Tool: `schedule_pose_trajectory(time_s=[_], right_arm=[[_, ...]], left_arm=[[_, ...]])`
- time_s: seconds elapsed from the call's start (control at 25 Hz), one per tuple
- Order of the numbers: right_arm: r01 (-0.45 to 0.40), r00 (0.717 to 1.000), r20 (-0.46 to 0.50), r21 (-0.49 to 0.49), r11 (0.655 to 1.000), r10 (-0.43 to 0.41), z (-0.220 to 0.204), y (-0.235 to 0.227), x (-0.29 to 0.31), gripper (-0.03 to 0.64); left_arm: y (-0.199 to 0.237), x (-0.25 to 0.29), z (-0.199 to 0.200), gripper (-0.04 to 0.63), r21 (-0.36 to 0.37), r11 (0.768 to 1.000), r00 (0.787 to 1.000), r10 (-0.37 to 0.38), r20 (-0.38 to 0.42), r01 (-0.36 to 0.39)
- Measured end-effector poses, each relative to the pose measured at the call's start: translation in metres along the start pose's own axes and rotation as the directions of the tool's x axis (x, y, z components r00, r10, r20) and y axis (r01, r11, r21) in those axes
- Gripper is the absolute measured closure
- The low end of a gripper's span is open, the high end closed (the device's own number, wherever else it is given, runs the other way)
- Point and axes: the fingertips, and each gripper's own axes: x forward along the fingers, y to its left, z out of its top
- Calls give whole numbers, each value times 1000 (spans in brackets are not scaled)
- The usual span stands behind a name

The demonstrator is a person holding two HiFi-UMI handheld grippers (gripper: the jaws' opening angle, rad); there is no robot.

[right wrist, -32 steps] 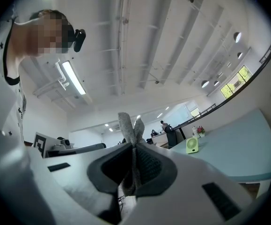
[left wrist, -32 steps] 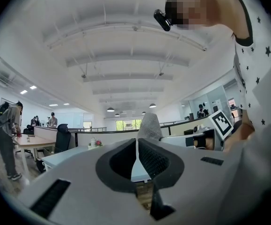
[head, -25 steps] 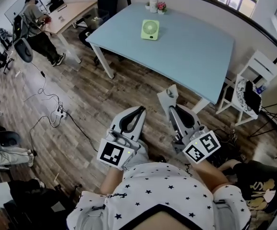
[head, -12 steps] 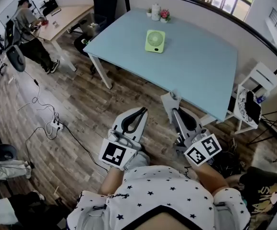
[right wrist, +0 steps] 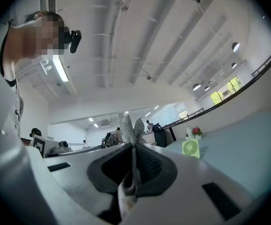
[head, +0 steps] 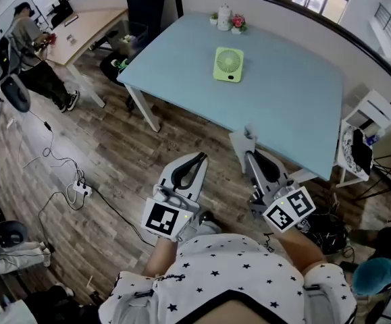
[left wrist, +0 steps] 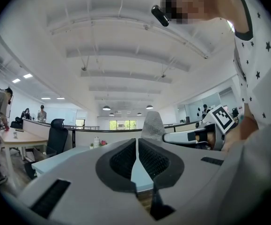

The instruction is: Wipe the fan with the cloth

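A small green fan stands upright on the far half of the pale blue table; the right gripper view shows the fan well ahead. My right gripper is shut on a grey cloth, whose ends stick up past the jaws as the cloth. My left gripper is shut with nothing in it and hangs over the wooden floor, short of the table's near edge. Both grippers are far from the fan.
A white bottle and a small flower pot stand at the table's far edge. A white chair is at the right, a black office chair behind the table. Cables and a power strip lie on the floor at left. A person stands by a far desk.
The table and fan have shifted down and to the right in the head view, closer to me. Both grippers keep their hold and pose.
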Motion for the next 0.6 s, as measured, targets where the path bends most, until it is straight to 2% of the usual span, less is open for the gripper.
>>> schedule_pose_trajectory(time_s=[0.32, 0.6], right_arm=[[40, 999, -1, -17, 999, -40, -5, 0, 39, 595], [89, 996, -6, -18, 996, -89, -5, -21, 51, 595]], left_arm=[[44, 5, -5, 555, -14, 999, 999, -35, 15, 35], [55, 26, -13, 555, -28, 996, 997, -79, 8, 80]])
